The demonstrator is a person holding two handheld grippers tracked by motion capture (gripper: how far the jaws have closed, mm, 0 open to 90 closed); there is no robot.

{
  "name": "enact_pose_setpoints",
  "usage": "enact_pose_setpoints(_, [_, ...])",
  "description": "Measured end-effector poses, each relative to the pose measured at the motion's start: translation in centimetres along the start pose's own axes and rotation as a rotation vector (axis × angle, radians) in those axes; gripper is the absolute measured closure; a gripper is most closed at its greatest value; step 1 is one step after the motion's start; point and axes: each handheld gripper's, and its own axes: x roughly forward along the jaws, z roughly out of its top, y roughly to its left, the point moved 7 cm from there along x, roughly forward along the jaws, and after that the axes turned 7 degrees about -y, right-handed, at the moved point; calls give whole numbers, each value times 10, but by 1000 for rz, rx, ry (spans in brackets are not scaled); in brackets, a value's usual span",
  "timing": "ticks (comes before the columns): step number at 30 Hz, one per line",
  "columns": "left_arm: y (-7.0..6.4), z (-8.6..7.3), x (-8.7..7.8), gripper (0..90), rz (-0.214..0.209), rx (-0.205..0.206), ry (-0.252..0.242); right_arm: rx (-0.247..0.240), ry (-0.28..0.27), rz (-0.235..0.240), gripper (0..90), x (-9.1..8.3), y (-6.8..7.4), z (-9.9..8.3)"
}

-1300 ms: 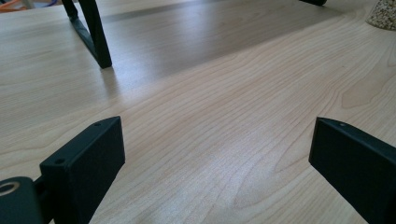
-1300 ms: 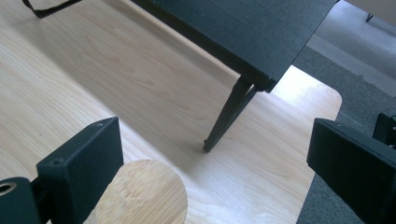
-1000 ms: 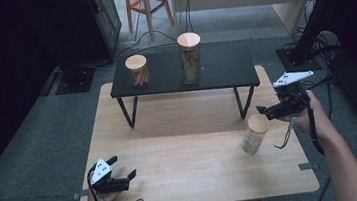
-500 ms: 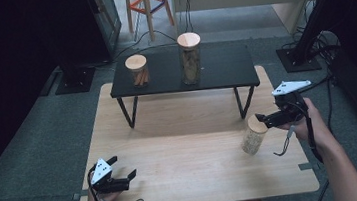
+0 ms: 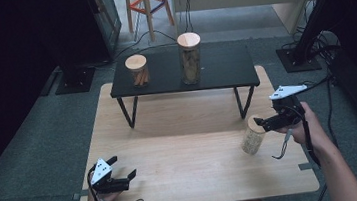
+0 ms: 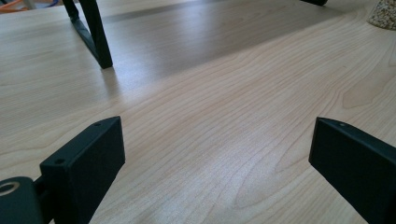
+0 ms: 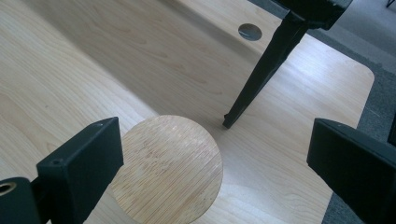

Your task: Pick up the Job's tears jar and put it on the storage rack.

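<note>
A glass jar with a wooden lid (image 5: 252, 136) stands on the right part of the wooden table (image 5: 190, 179). My right gripper (image 5: 263, 123) hovers open just above it, jaws pointing left. In the right gripper view the round lid (image 7: 170, 165) lies below the open right gripper (image 7: 215, 158), nearer the left jaw, and nothing is gripped. My left gripper (image 5: 122, 167) rests open near the table's front left corner. In the left gripper view, only bare wood lies between the spread jaws of that gripper (image 6: 215, 154).
A low black shelf (image 5: 224, 75) stands on the far half of the table, bearing a short jar (image 5: 137, 70) and a tall jar (image 5: 190, 57). One shelf leg (image 7: 266, 70) is just beyond the lid. A stool (image 5: 147, 3) and cables lie on the floor behind.
The right gripper has moved down and left, from beside the jar to just over its lid. The left gripper has stayed put.
</note>
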Motion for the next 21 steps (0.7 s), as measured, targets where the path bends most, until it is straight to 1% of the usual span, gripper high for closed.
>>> enact_pose_setpoints(21, [0, 0, 0, 37, 1, 2, 1, 6, 27, 9, 31, 12, 3, -15])
